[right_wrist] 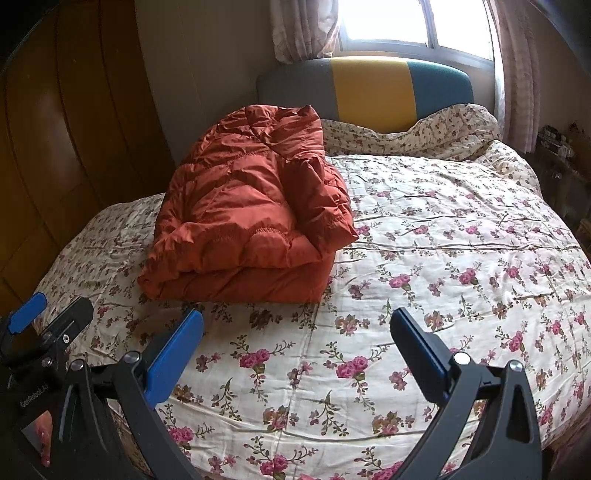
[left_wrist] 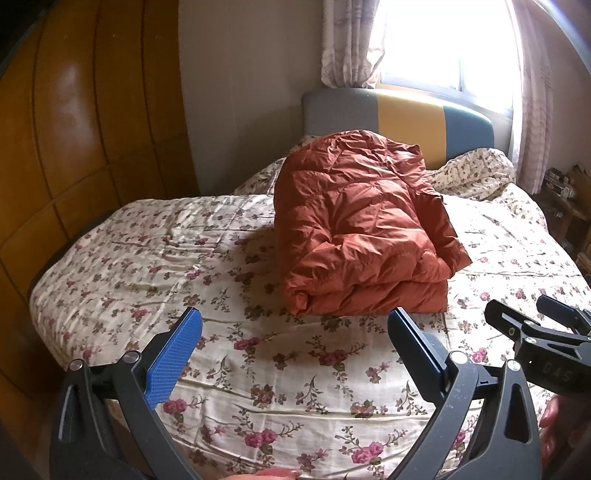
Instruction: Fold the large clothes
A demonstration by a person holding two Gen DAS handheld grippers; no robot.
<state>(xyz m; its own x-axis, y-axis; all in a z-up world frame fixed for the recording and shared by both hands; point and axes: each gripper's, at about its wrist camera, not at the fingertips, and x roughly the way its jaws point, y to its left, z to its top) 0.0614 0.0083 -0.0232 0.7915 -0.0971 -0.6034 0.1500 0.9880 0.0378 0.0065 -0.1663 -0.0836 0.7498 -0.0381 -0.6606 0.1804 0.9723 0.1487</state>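
One jacket, rust-orange and puffy, lies folded into a thick bundle on the bed, at about 12 o'clock from the left gripper and 11 o'clock from the right gripper. Both grippers hang over the floral cover near the bed's foot, apart from the jacket; each has its jaws spread wide and holds nothing.

The fold looks done or close to it, so the risks lie in the bundle itself. The padding is springy and the shell slick: the top layers may puff up and slide open without any touch. A flap at the jacket's 3 o'clock side sticks out past the stack and could slip down, loosening the shape. If a gripper goes back in to tidy it, a pinch on only the top layer would drag that layer off the rest. The cover beneath is soft and creased, so a push could shift the whole bundle.

Count: one jacket, one bed, two grippers, one headboard, one window.
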